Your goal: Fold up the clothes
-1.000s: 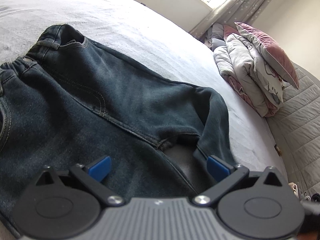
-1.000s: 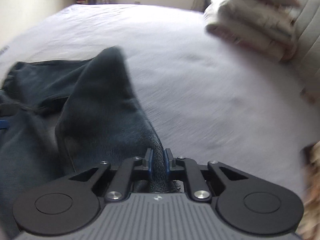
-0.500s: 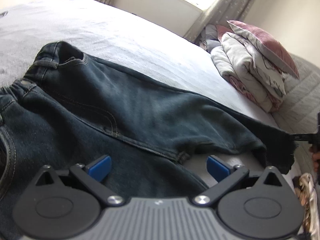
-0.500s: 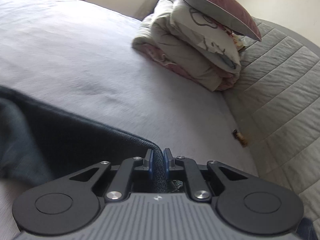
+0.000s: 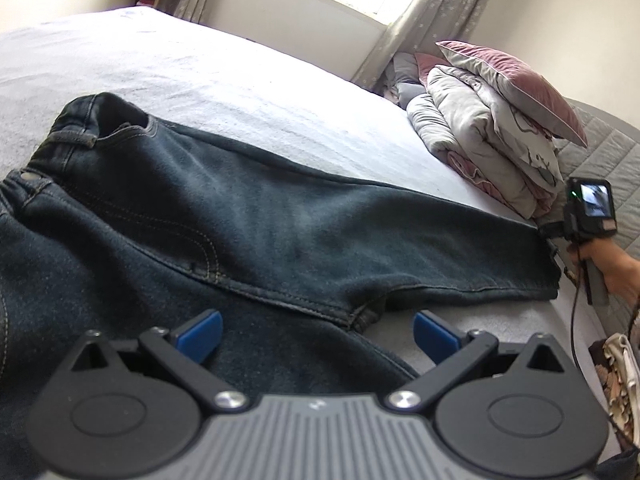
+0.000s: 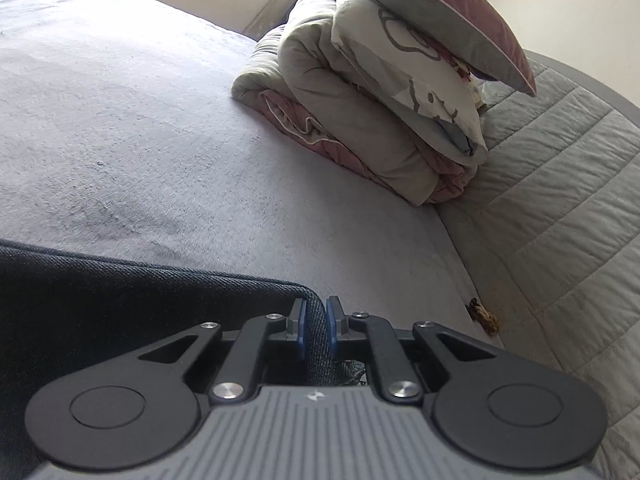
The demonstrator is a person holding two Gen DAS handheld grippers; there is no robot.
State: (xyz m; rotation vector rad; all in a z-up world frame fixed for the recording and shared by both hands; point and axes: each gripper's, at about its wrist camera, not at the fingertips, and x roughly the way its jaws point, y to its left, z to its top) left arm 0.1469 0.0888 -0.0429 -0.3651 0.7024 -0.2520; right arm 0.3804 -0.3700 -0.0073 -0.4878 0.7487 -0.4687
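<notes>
Dark blue jeans (image 5: pixel 248 224) lie on the bed, waistband at the left, one leg stretched flat to the right. My left gripper (image 5: pixel 316 336) is open and empty, just above the crotch seam. My right gripper (image 6: pixel 315 330) is shut on the hem corner of the stretched jeans leg (image 6: pixel 152 296), low over the sheet. In the left wrist view the right gripper (image 5: pixel 560 236) shows at the leg's far end, held by a hand.
The bed sheet (image 6: pixel 120 128) is pale grey. A folded duvet with a pink pillow on top (image 6: pixel 384 92) sits near the quilted headboard (image 6: pixel 560 200). A small brown object (image 6: pixel 484 316) lies by the headboard. A window and curtains (image 5: pixel 400 4) stand behind.
My right gripper has pulled the folded-over jeans leg out to the right until it lies straight and flat. My left gripper stayed open over the crotch.
</notes>
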